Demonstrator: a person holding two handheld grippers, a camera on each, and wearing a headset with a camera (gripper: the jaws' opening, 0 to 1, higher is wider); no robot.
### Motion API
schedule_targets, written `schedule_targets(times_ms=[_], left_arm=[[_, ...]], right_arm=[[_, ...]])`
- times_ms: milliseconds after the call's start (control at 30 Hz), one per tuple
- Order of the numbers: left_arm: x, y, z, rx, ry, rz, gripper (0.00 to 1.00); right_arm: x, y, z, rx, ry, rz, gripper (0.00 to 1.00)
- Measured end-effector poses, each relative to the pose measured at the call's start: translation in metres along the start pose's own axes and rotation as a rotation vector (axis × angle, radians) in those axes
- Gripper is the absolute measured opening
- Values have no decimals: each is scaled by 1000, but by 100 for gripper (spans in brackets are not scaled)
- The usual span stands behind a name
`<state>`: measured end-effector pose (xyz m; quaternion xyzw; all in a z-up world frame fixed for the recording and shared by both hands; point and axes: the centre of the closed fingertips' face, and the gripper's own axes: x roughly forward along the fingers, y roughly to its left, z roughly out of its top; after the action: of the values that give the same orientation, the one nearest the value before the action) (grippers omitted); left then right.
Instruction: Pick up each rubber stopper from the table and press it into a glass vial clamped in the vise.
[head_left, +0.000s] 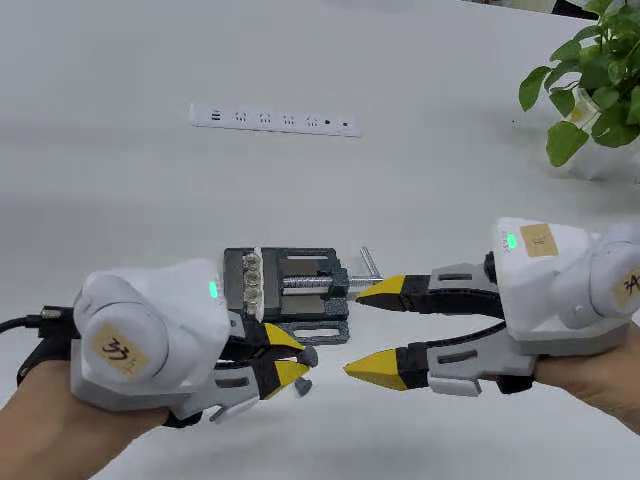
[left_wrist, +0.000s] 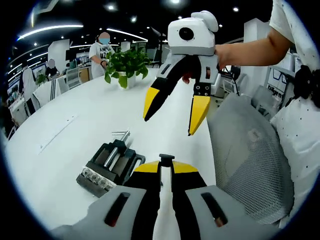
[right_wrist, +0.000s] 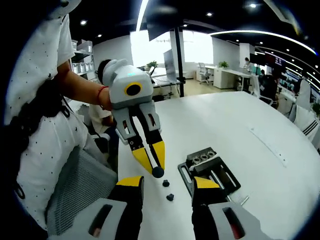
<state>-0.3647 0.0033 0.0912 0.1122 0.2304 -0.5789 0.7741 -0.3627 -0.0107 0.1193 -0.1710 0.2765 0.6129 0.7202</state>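
Between the yellow tips of the left gripper (head_left: 297, 357) sits a dark rubber stopper (right_wrist: 158, 172). The jaws are pinched narrow around it, low over the white worktop (head_left: 120, 200). Facing it tip to tip, with a small gap between them, the right gripper (head_left: 371, 333) is spread wide and carries nothing. Just under the left gripper's tips, on the worktop between the two grippers, lie a loose stopper (right_wrist: 165, 183) and a second loose stopper (right_wrist: 170, 197), close together but apart. Just beyond the left gripper's tips, on the far side from the person, stands the dark vise (head_left: 300, 285), its screw handle reaching toward the right gripper's upper jaw. A row of glass vials (head_left: 253, 281) is clamped upright in the vise at the end nearest the left gripper. Well beyond both grippers lies a white power strip (head_left: 275, 118); far past the right gripper stands a potted plant (head_left: 595, 80).
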Motion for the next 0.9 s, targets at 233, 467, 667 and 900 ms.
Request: schedule_targets(times_ms=[233,467,667,900], left_arm=[[1,-4,5,-5,-6,-9,4],[2,-7,10,-1,-14,-22,4],[2,-8,11,-2,-19,-32,4],[4,-10,13,7,-18,-39,4]], right_arm=[[4,10,2,-23,22,64,22],[8,17,2,-39,39,92,16],[8,19,-1,-51,52,107,12],[8,21,-3,-61,65,118,9]])
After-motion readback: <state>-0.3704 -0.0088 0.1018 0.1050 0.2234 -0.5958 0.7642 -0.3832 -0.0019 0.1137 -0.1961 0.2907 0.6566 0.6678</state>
